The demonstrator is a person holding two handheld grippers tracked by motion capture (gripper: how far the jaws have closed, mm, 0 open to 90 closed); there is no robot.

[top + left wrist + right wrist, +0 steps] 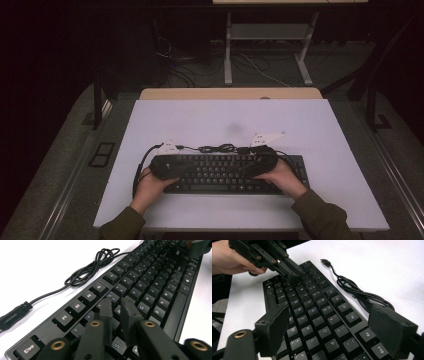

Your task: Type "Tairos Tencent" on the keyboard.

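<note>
A black keyboard (225, 175) lies near the table's front edge, with its black cable (220, 148) coiled just behind it. My left gripper (180, 169) rests over the keyboard's left end. In the left gripper view its jaws (116, 305) stand almost together above the number and letter keys (140, 285), with nothing between them. My right gripper (248, 170) hovers over the right half. In the right gripper view it stands wide open (328, 312) above the keyboard (312, 307), holding nothing. The left gripper (293, 273) appears there too, tips down on the far keys.
The white table top (230, 115) stretches behind the keyboard. The cable (357, 292) ends in a USB plug (325, 262) lying loose on the table. Beyond the table stand a desk frame (267, 40) and floor cables (200, 67).
</note>
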